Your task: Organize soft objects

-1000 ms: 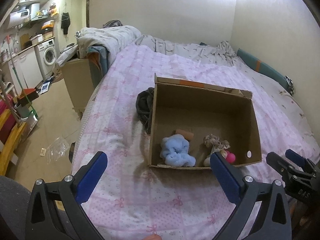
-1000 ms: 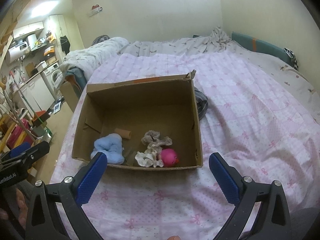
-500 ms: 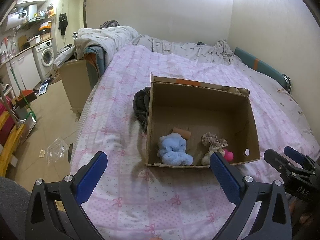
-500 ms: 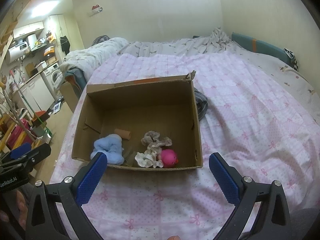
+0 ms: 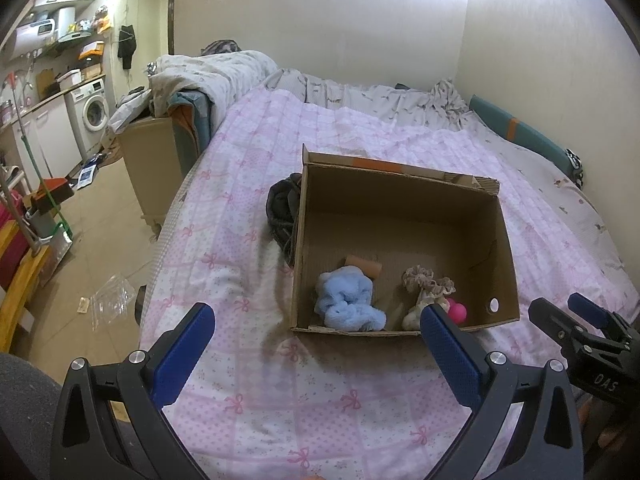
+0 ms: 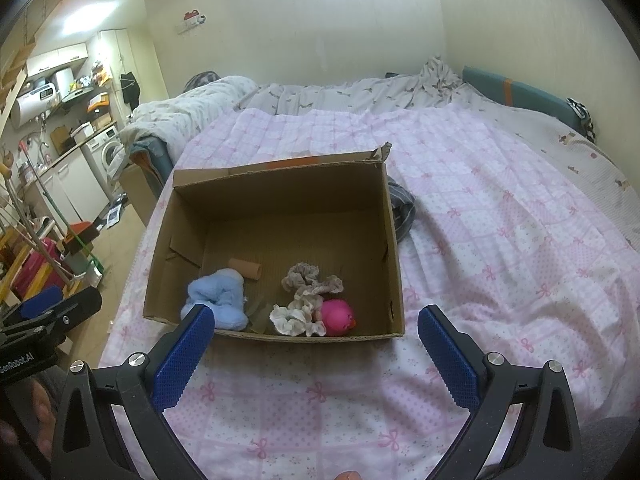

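Note:
An open cardboard box [image 5: 496, 240] [image 6: 394, 264] rests on the pink bed quilt. Inside lie a fluffy blue soft piece [image 5: 348, 300] [image 6: 220, 294], a tan roll [image 5: 362, 264] [image 6: 245, 267], beige and white frilly scrunchies [image 5: 426, 286] [image 6: 308, 296] and a pink rubber toy [image 5: 457, 310] [image 6: 338, 317]. My left gripper [image 5: 316, 354] hovers open in front of the box, nothing between its fingers. My right gripper [image 6: 316, 354] is also open and empty, held just short of the box's near wall. Each gripper shows at the edge of the other's view.
A dark cloth bundle [image 5: 282, 210] [image 6: 402, 210] lies against the box's far outer side. The pink quilt [image 6: 500, 240] spreads wide to the right. A rumpled duvet [image 5: 216, 76] and a wooden cabinet [image 5: 154, 164] stand at the bed's left edge, with floor clutter beyond.
Both grippers have drawn back slightly, so the box sits a little farther off. The objects in the box have not moved, and both grippers stay open.

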Demonstrator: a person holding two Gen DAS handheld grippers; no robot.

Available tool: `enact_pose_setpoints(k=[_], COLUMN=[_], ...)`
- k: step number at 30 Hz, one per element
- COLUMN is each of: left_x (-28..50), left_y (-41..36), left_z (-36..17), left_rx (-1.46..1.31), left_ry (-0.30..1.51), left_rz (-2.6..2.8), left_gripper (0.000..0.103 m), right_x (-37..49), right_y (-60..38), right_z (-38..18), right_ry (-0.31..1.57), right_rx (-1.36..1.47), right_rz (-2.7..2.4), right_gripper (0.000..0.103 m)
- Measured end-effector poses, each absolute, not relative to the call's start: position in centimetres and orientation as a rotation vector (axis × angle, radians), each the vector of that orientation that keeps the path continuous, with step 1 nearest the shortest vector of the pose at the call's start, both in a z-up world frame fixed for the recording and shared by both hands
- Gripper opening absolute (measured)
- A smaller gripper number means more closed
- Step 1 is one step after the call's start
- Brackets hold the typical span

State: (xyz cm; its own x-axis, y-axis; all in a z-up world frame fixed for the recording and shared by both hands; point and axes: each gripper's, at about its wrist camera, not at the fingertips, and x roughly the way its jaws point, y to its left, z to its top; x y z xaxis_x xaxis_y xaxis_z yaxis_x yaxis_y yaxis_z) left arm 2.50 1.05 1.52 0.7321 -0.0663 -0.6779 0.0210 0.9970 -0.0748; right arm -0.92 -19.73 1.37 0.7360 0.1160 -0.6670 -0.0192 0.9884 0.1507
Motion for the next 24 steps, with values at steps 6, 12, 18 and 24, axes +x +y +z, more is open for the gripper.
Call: enact_pose_setpoints(k=[6, 12, 18, 24], left_x=[2.48, 2.47, 2.42, 2.35], left_y=[1.05, 1.08, 0.96, 0.93], left_z=[1.50, 1.46, 1.33, 1.16], left_rx=[-0.065, -0.066, -0.069, -0.071], left_ry=[0.749, 0.749, 0.753, 0.754], left_rz=[-0.047, -0.049, -0.051, -0.054], left_gripper=[0.102, 0.102, 0.102, 0.103], right_x=[-0.89, -0.90, -0.89, -0.86], right_y=[-19.78, -19.78, -19.77, -19.77], right_z=[1.40, 1.41, 1.37, 1.46], right_ry=[0.740, 0.740, 0.741, 0.737], right_rx=[0.137, 0.138, 0.137, 0.136], right_rz=[0.075, 0.074, 0.074, 0.077], right_gripper=[0.103, 0.103, 0.103, 0.103])
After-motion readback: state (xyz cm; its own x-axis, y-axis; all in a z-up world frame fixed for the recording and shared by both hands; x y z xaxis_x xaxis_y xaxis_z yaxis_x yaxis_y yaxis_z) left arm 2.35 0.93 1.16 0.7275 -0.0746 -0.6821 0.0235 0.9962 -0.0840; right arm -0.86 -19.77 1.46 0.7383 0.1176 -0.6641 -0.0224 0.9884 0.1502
